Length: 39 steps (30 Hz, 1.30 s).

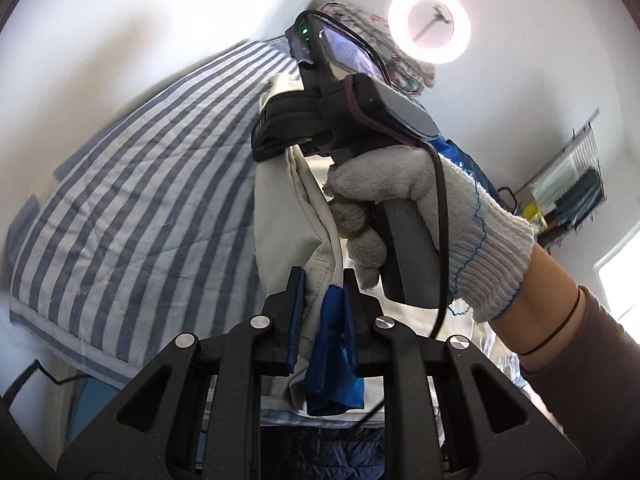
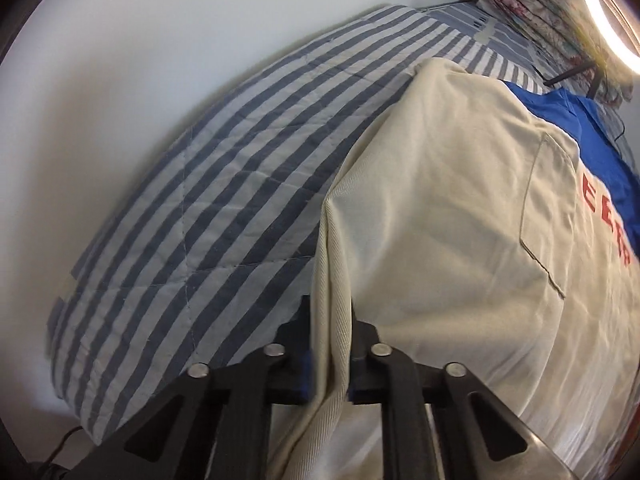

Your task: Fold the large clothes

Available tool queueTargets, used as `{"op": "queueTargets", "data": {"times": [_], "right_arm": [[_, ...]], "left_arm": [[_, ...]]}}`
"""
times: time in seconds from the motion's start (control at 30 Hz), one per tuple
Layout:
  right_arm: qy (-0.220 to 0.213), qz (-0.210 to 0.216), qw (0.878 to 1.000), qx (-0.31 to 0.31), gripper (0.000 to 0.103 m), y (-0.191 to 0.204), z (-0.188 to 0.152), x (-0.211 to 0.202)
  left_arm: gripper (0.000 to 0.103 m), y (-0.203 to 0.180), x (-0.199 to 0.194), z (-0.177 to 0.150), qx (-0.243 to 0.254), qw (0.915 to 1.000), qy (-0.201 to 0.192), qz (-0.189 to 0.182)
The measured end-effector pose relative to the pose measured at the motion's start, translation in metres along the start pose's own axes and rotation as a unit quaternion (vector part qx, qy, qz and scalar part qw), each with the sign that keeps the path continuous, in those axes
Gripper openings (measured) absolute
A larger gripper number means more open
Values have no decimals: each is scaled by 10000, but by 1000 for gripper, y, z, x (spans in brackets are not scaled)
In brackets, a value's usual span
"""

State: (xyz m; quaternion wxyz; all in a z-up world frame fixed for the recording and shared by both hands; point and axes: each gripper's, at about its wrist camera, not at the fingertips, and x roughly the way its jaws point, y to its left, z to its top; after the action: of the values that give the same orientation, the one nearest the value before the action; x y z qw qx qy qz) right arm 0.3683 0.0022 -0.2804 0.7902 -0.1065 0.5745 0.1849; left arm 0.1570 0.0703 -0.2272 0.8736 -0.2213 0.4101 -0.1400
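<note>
A large cream garment [image 2: 440, 200] with a chest pocket, red letters and a blue part [image 2: 580, 128] lies on the striped bed. My right gripper [image 2: 331, 320] is shut on a raised fold of its cream edge. In the left wrist view my left gripper [image 1: 320, 292] is shut on a bunch of cream cloth [image 1: 280, 208] and blue cloth [image 1: 332, 344], lifted off the bed. Just ahead of it, a gloved hand [image 1: 420, 200] holds the right gripper [image 1: 272, 140], which pinches the same cream cloth higher up.
A blue-and-white striped bedcover [image 2: 200, 200] runs along a white wall on the left. A floral bundle [image 2: 540, 12] sits at the bed's far end. A ring light [image 1: 430, 24] glows above. Shelves [image 1: 568, 184] stand at the right. A dark quilted item [image 1: 320, 452] lies below.
</note>
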Motion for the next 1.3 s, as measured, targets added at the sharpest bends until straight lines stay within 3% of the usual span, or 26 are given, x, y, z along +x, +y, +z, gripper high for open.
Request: {"op": "queueTargets", "data": {"times": [0.23,0.47,0.8,1.0,1.17,1.3], "right_arm": [[-662,1043,9887,853,2,-57,-20,-32],[-1284,1744,9586,1851,2,-126,-61,-50],[-1497,1884,9287,2821,2,-196,-131,-45],[-1250,1798,9258,3080,2,-221,-151,-21],[-1180,1817,9287,3010,2,-219,-143,-6],[-1111,1754,9376,2789,5,-216,-132,-2]], "left_arm": [[16,-47,7,-5,635,9980,1,-2],[16,-92,26,-16,1154,9930,201,-123],[16,-135,56,-42,1710,9829,648,-211],[16,-142,66,-53,1794,9799,856,-189],[17,-143,65,-58,1948,9761,946,-161],[24,-138,53,-61,1858,9751,1102,-496]]}}
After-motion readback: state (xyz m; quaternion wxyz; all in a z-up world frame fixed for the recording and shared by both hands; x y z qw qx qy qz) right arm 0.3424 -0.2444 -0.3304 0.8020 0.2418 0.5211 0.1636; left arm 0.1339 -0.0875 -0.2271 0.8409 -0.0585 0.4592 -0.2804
